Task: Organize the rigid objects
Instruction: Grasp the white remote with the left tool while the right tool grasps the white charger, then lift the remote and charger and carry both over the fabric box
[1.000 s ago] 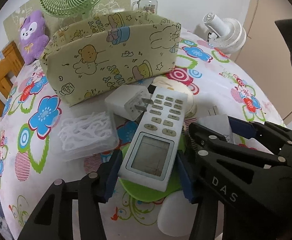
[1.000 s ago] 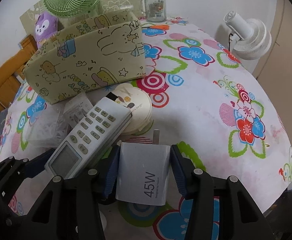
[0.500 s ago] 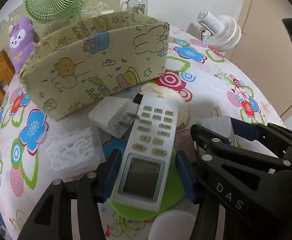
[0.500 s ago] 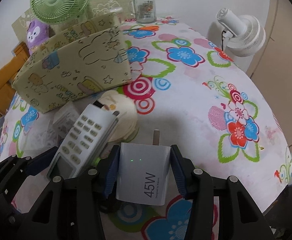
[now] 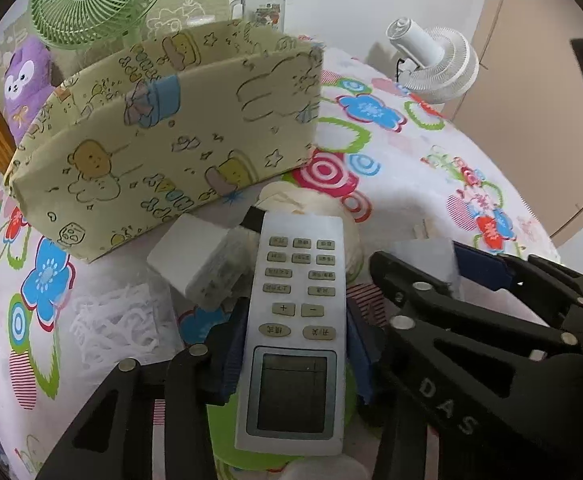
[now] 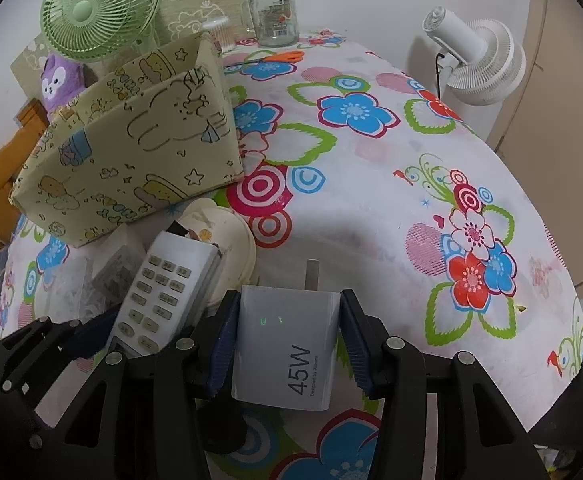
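table (image 6: pixel 371 208) | box (image 5: pixel 163 140) at 11 o'clock, open top: lift both loads over its rim before letting go | left tongs (image 5: pixel 291 354) level, clamped on remote (image 5: pixel 295 340) | right tongs (image 6: pixel 285 344) level, clamped on charger (image 6: pixel 287 344), prongs toward 12 o'clock

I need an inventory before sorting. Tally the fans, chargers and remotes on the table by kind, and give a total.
Fans: 2, green fan and white fan
Chargers: 2, 45W charger in the right gripper, another white charger on the table
Remotes: 1, white remote in the left gripper
Total: 5
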Tool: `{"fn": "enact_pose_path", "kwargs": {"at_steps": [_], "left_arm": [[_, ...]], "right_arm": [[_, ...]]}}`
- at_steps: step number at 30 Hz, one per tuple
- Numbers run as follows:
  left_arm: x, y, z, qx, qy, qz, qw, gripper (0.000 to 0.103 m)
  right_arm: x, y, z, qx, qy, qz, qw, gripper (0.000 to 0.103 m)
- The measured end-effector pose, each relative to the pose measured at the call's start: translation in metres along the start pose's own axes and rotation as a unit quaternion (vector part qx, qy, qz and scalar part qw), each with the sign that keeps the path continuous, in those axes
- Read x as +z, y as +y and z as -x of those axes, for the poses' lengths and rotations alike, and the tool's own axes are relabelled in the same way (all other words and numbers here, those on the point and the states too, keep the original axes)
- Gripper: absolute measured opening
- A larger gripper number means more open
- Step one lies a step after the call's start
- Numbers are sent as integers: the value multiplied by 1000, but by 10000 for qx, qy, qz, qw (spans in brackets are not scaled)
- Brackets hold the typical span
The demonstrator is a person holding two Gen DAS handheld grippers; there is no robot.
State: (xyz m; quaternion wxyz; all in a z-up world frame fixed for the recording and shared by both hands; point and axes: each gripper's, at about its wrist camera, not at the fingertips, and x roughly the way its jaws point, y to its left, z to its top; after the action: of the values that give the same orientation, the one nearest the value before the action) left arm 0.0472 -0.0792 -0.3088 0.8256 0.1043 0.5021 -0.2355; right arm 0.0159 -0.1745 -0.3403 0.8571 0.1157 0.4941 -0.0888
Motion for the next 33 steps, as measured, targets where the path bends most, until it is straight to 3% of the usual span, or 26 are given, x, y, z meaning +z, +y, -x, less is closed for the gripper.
{"fn": "enact_pose_path", "kwargs": {"at_steps": [9,33], "left_arm": [[11,-11,22,-58,-211,-17,9998,45],[49,-4,88,466,-775,598,9941,45]], "right_arm": [[12,-2,20,83,-169,74,9998,51],[68,23,79,503,-652,739,9939,50]]}}
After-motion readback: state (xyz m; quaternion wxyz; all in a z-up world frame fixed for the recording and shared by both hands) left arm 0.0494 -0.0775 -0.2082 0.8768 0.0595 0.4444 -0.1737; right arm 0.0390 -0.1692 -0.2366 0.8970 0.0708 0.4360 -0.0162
